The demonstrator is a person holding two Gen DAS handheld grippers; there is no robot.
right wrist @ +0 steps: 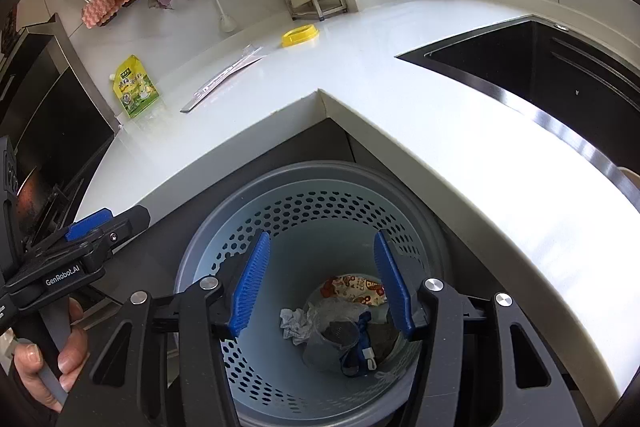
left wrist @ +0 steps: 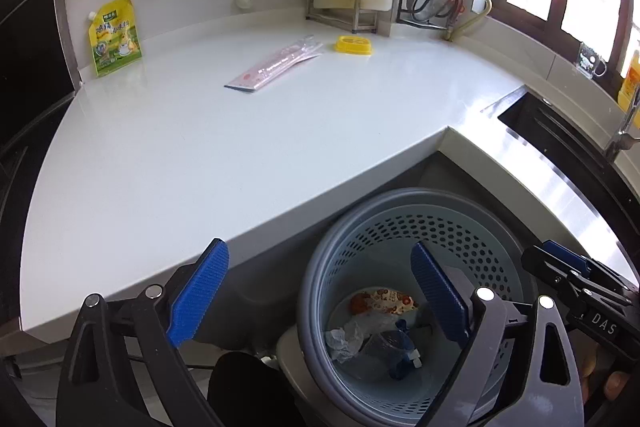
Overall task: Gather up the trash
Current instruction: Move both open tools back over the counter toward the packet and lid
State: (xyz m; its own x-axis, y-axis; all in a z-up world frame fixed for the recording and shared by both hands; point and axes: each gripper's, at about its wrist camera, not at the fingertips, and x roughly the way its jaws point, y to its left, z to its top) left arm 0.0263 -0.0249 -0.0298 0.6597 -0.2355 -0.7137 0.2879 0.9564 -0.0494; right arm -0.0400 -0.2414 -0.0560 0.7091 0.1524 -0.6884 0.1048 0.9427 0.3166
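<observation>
Countertop (left wrist: pixel 200 155): white, ahead of both grippers.
Bin (right wrist: pixel 224 211): perforated, directly below both; holds a crumpled tissue (right wrist: pixel 294 325), a printed wrapper (right wrist: pixel 352 287) and other scraps.
Pink sleeve (left wrist: pixel 272 65), yellow-green pouch (left wrist: pixel 114 37), yellow lid (left wrist: pixel 353 45): well ahead on the countertop, uncollected.
Left gripper (left wrist: pixel 320 295): jaws wide, empty.
Right gripper (right wrist: pixel 324 287): jaws half open, empty.
Risk: the flat sleeve may slide from the pads, offering little edge.

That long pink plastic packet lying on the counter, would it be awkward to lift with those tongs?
Probably a little. The pink packet lies flat on the glossy counter, so it may slide rather than lift. It looks thin and clear-ended, so likely light and floppy, drooping at both ends if pinched mid-length. It should not roll or break.
</observation>
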